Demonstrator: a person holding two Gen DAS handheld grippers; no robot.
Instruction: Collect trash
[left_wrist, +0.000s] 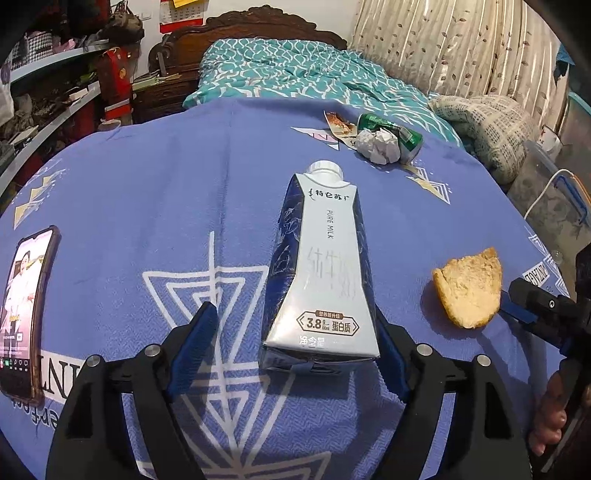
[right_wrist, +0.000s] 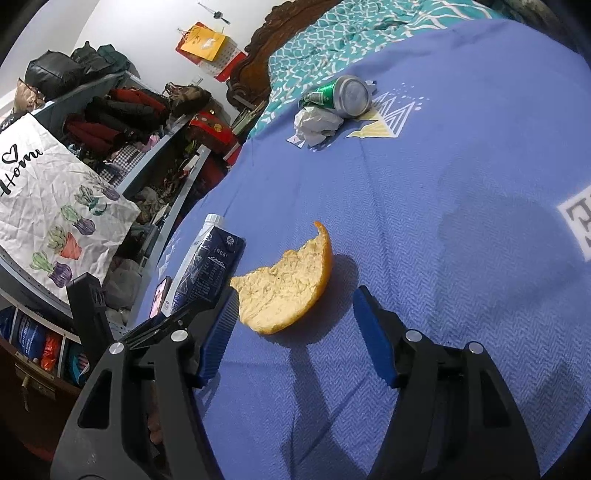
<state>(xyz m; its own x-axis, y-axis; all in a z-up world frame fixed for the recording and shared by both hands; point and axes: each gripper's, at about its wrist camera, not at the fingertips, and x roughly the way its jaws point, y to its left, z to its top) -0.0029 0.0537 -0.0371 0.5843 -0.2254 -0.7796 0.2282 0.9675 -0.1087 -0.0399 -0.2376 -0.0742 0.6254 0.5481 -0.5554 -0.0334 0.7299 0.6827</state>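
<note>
A white-and-navy pure-milk carton with a white screw cap (left_wrist: 320, 266) lies on its side on the blue patterned bedspread (left_wrist: 147, 184), long axis running straight away from the left tongs (left_wrist: 295, 343), base nearest, cap farthest. The left tongs stand spread, one blue pad on each side of the carton's base; the right-hand pad sits close against the carton, the other stands apart, so nothing is pinched yet. Judged from this, closing across the short width of the base is what the grasp calls for.

Just beside the carton, to its right, rests a torn, curved piece of pale bread crust (right_wrist: 284, 284), directly ahead of the right tongs (right_wrist: 291, 332), which are likewise spread and empty, the crust lying near their tips. The right tongs are the nearer to it.

Well beyond both, a crushed green drink can (right_wrist: 341, 95), a crumpled white paper ball (right_wrist: 314, 123) and a torn printed wrapper (left_wrist: 338, 123) lie clustered together. A switched-on smartphone (left_wrist: 24, 310) lies well apart at the left edge. Nothing obstructs either approach.
</note>
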